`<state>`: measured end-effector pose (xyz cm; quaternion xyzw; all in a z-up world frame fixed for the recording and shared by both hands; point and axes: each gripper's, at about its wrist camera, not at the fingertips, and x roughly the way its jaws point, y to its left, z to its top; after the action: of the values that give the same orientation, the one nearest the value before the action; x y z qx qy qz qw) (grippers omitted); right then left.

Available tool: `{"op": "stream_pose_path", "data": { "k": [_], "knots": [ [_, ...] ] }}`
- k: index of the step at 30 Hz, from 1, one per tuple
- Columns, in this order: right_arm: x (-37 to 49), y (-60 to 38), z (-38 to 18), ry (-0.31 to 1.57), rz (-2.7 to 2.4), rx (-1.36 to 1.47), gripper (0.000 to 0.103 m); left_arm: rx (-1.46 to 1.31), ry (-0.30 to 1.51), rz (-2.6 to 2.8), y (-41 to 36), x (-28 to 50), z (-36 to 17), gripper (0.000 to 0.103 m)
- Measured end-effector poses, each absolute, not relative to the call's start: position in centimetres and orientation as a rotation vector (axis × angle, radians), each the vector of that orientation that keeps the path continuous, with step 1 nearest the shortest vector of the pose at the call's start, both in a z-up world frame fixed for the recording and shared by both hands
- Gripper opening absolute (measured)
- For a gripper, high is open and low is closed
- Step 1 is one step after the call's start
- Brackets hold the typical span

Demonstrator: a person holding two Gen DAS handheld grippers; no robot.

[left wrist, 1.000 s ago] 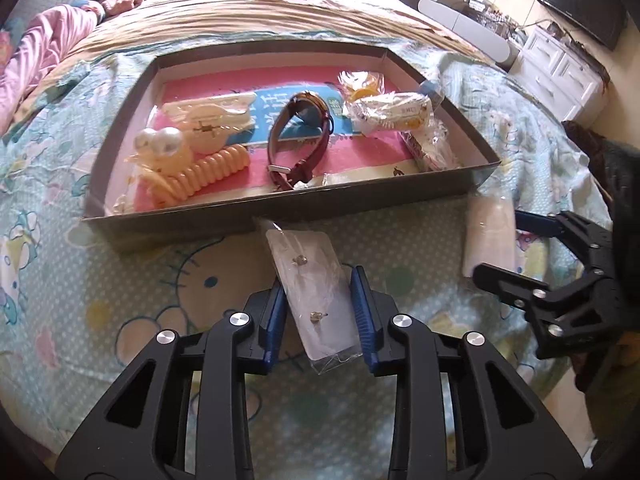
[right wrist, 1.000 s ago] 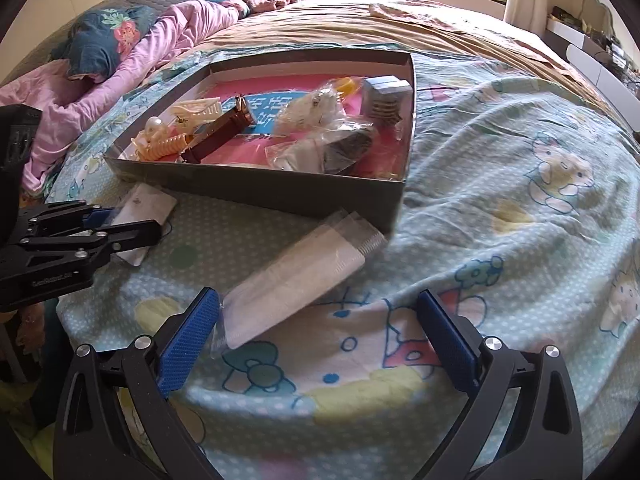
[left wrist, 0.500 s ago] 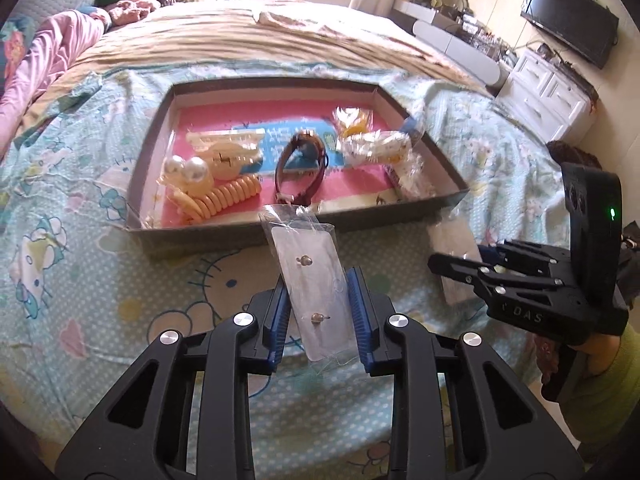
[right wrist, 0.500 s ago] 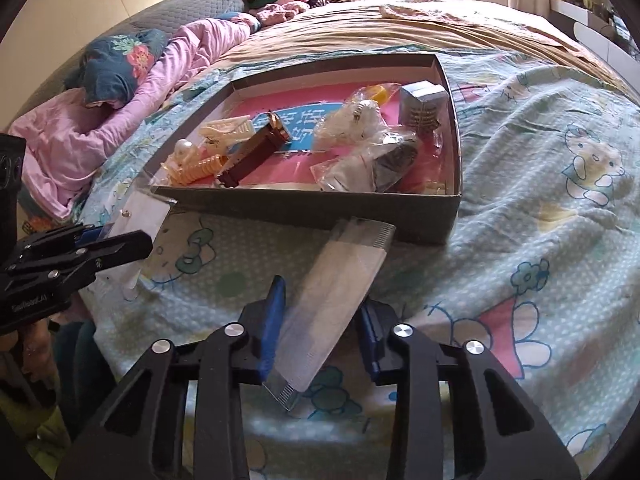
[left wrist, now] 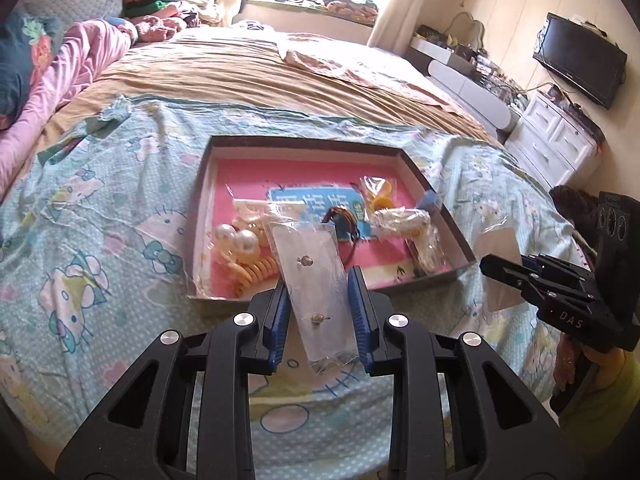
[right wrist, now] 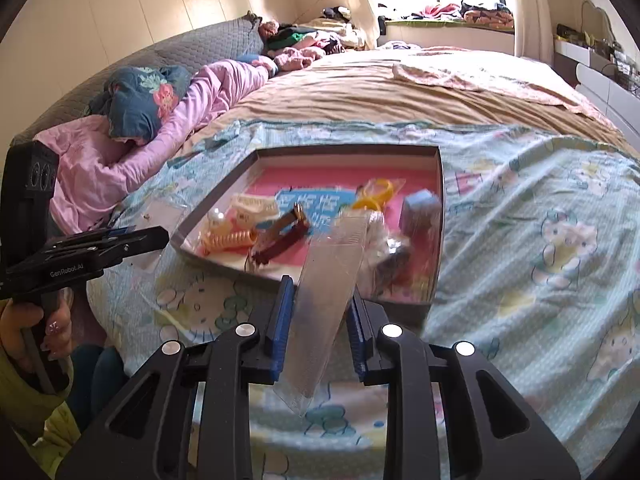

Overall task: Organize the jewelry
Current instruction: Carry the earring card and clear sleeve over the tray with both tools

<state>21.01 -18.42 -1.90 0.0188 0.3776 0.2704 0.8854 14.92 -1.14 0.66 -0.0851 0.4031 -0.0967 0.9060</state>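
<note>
Looking along the left gripper point(left wrist: 319, 318), its blue pads pinch a clear earring packet point(left wrist: 316, 284) by its long edges, two studs showing on the card inside, the packet lifted off the cartoon-print sheet point(left wrist: 100, 240) and tilted toward the box point(left wrist: 440, 216). That shallow box sits on the bed just ahead, pink-lined, holding a pearl clip point(left wrist: 238, 242), an orange coil tie point(left wrist: 256, 274), a watch point(left wrist: 342, 220) and a few bagged pieces. Off to the right, the right gripper point(left wrist: 504, 272) comes in side-on, a pale packet at its tip. Over to the right wrist view: the right gripper point(right wrist: 318, 328) has just closed, and its pads now clamp a long clear bag point(right wrist: 328, 300) that slants up in front of the box point(right wrist: 438, 240), clear of the sheet. At far left a hand point(right wrist: 36, 332) grips the left tool's handle, with its packet point(right wrist: 160, 216) held out beside the box's near left corner.
</note>
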Motion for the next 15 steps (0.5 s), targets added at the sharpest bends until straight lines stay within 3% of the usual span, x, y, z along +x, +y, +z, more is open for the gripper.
{"op": "stream_pose_path", "data": {
  "k": [15],
  "knots": [
    [24.8,-17.5,0.7,0.705,0.557,0.031,0.024,-0.187,0.81,-0.187,-0.2,17.9,1.9,0.02]
  ]
}}
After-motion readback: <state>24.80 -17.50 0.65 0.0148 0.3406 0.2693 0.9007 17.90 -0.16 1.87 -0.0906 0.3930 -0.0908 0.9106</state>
